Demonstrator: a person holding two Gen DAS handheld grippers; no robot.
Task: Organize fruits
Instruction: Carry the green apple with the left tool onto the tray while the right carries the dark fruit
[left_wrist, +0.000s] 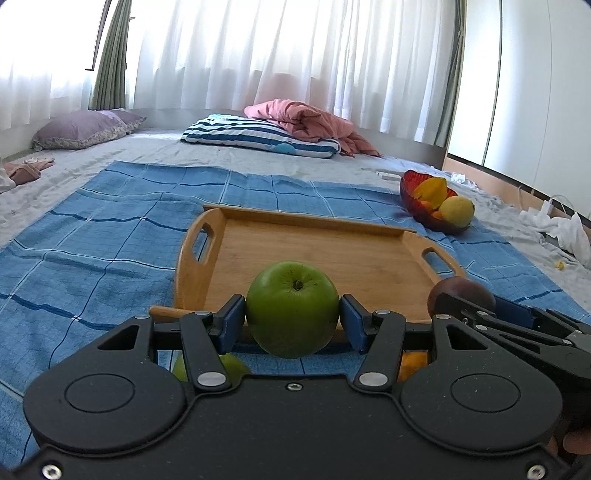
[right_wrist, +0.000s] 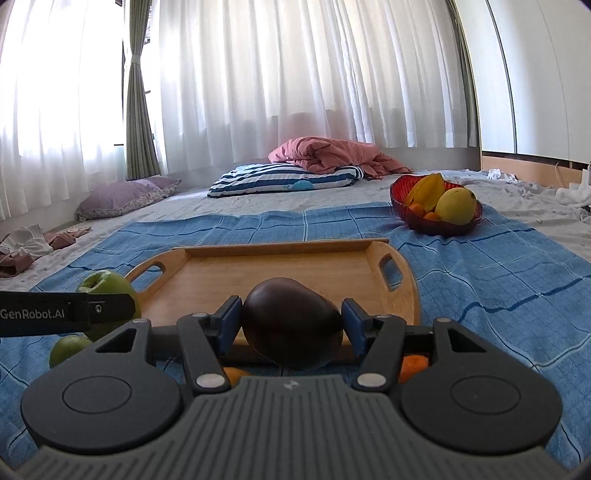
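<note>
Left wrist: left gripper (left_wrist: 292, 318) clamps green apple (left_wrist: 291, 308), right gripper (right_wrist: 291, 320) dark fruit (right_wrist: 291, 323), beside tray rim (left_wrist: 184, 273).

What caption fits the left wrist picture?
Left gripper holds a green apple before an empty wooden tray.

Tray floor: the wooden tray (right_wrist: 229, 273) lies bare, open from above.
Tray rim: low walls edge it.
Right of tray: red bowl (right_wrist: 402, 212) of fruit, well apart.
Near side: loose green fruit (right_wrist: 66, 349) beside the tray.

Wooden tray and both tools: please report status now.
Left tool shut on green apple. Right tool shut on dark brown fruit. Wooden tray ahead, bare, nothing blocking.
</note>
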